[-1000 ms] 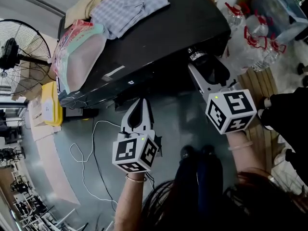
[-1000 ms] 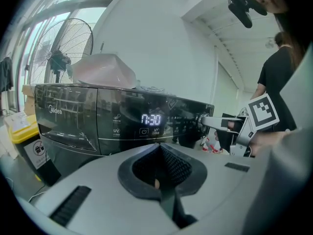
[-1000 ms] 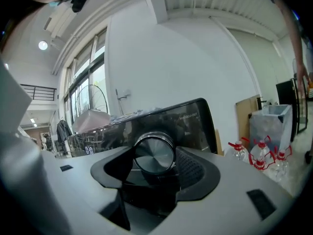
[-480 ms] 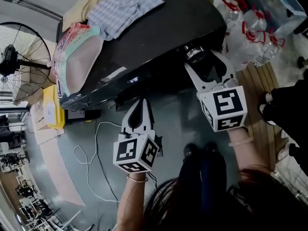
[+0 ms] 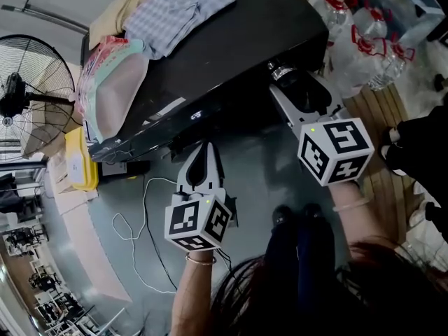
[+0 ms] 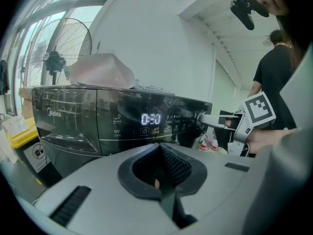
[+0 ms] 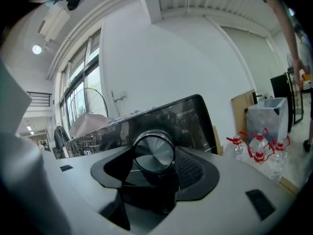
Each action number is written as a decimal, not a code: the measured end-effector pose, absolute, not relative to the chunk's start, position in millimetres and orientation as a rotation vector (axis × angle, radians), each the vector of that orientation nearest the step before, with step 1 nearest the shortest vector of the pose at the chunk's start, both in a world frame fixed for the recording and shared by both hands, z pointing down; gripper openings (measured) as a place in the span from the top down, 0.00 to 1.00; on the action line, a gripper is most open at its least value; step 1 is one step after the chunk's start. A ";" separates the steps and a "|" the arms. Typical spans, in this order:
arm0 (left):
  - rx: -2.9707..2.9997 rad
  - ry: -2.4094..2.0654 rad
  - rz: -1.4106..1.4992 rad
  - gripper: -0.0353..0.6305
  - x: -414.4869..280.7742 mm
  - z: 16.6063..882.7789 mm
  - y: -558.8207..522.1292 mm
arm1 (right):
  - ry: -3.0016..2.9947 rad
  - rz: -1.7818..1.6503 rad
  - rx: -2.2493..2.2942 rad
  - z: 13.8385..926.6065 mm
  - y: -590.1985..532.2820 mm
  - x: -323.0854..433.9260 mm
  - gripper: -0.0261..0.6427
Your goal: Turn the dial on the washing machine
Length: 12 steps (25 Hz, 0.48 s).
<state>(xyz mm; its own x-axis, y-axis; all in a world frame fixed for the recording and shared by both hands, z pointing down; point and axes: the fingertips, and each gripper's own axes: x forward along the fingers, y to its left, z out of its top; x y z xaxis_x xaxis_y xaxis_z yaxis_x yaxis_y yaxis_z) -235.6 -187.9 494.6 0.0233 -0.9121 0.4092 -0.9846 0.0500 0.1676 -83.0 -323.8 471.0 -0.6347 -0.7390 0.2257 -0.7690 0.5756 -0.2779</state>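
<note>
The black washing machine (image 5: 231,40) stands ahead of me, its display (image 6: 150,119) lit with 0:30. Its round silver dial (image 5: 278,68) sits at the right end of the front panel. My right gripper (image 5: 294,84) reaches up to it, and in the right gripper view the dial (image 7: 154,153) fills the space between the two black pads, with the jaws closed against its sides. My left gripper (image 5: 204,151) hangs lower, in front of the machine's middle, shut and holding nothing. Its tips (image 6: 159,148) point at the panel from a distance.
Folded clothes (image 5: 178,9) and a pink bag (image 5: 112,75) lie on the machine's top. A fan (image 5: 28,89) and a yellow bin (image 5: 73,156) stand to the left, and a white cable (image 5: 140,215) trails on the floor. Water bottles (image 5: 371,47) and a person in black (image 5: 420,152) are on the right.
My right gripper has twisted on the dial: its marker cube rolled one way and back, and the spread jaws came in around the dial. The left gripper stayed where it was.
</note>
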 end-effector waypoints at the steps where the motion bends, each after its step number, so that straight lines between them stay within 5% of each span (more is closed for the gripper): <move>1: 1.902 -1.926 0.240 0.92 -235.5 495.0 -188.0 | -2.717 0.569 1.305 471.1 -324.0 -83.0 0.53; 12: 1.908 -1.911 0.242 0.92 -235.5 498.7 -187.6 | -2.725 0.613 1.313 470.9 -324.6 -83.8 0.53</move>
